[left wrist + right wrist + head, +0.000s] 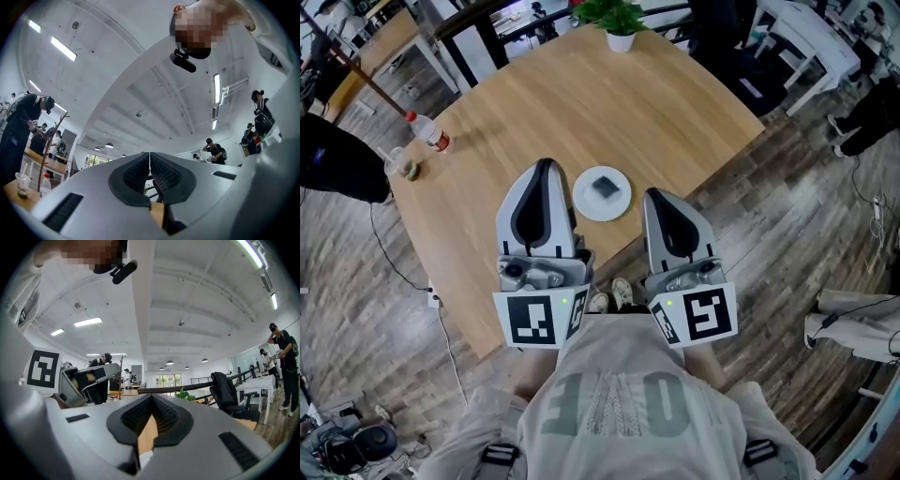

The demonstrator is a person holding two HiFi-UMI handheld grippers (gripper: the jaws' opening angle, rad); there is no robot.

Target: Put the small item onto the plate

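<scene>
on the tabletop (pixel 534 103), near its front edge: white plate (pixel 587 208), carrying the small item (pixel 606 187), a dark square piece lying at the plate's middle. left gripper (pixel 546 167), just beside the plate's left rim: jaws closed together, holding nothing. right gripper (pixel 659 195), just beside the plate's right rim: jaws likewise closed and empty. far left edge: capped bottle (pixel 427 131), plastic cup (pixel 401 167). far edge: potted plant (pixel 617 21).
</scene>
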